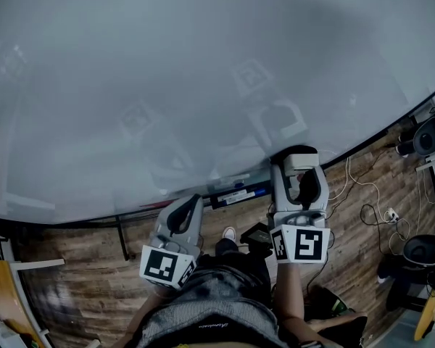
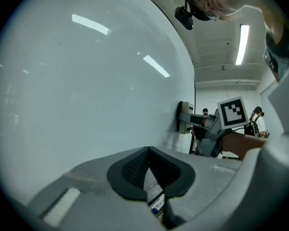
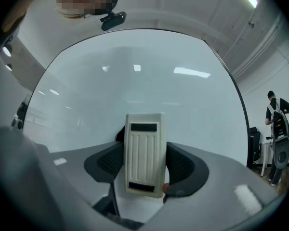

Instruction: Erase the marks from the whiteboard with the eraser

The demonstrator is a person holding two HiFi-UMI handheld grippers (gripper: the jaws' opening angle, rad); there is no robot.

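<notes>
Two claws: right claw [image 1: 299, 158] clamps eraser [image 3: 144, 148] against whiteboard [image 1: 167, 71]; left claw [image 2: 148, 150] closed, empty.

Light is coming from the ceiling strips [image 2: 242, 44] overhead, pretty even and cool, and they're throwing white glare streaks across the whiteboard [image 1: 203, 64]. In the head view the board is looking grey and hazy, ghosting faint reflections of both claws, while the floor [image 1: 72, 267] is sitting darker and smearing at the left edge. Fisheye is bending every straight line, and the corners are going black in both gripper views. The left claw [image 2: 147, 150] is blurring up close; the eraser [image 3: 144, 162] in the right claw [image 3: 144, 143] is coming out fairly sharp.
</notes>
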